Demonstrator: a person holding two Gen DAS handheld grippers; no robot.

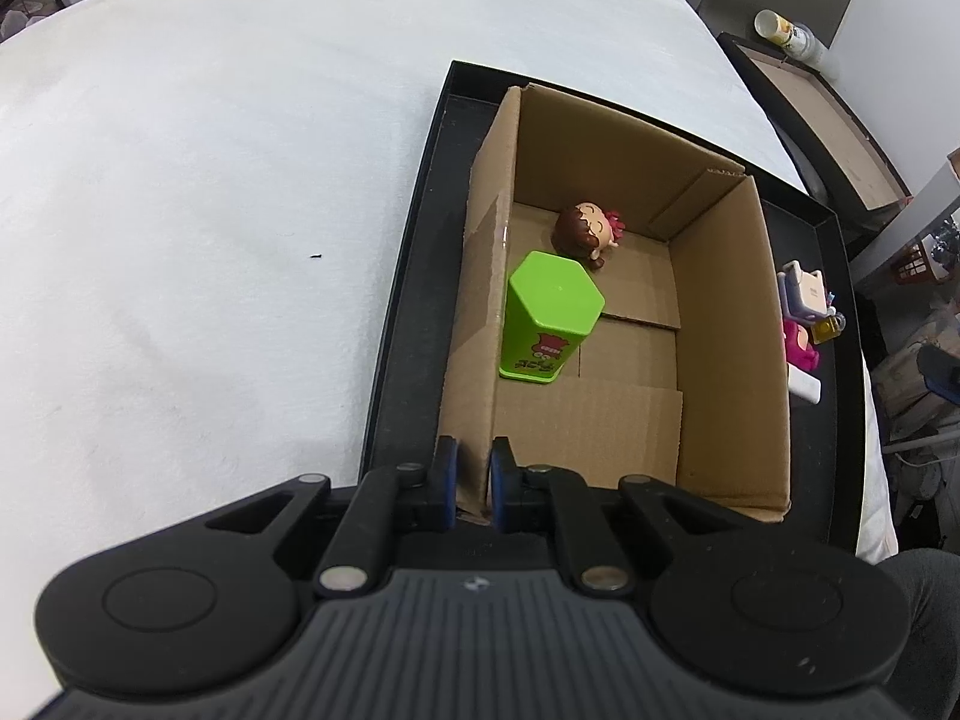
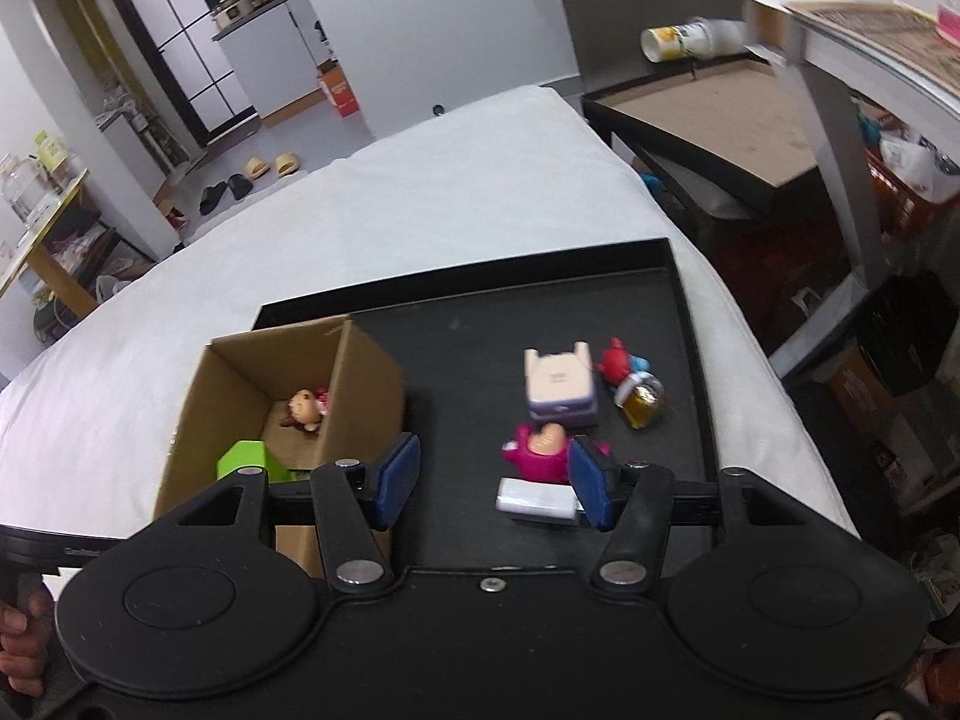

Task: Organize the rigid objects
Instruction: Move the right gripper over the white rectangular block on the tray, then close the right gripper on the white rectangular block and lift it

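An open cardboard box stands in a black tray. Inside it are a green hexagonal container and a small doll with brown hair. My left gripper is shut on the box's near wall, one pad on each side. In the right wrist view my right gripper hangs open over the tray, with nothing between its pads. Just beyond its right finger lie a pink toy and a flat white object. Farther off are a white boxy toy, a red figure and a small yellow bottle.
The tray rests on a table under a white cloth. To the right stands a dark low table with a tipped paper cup at its far edge. A person's hand shows at the lower left.
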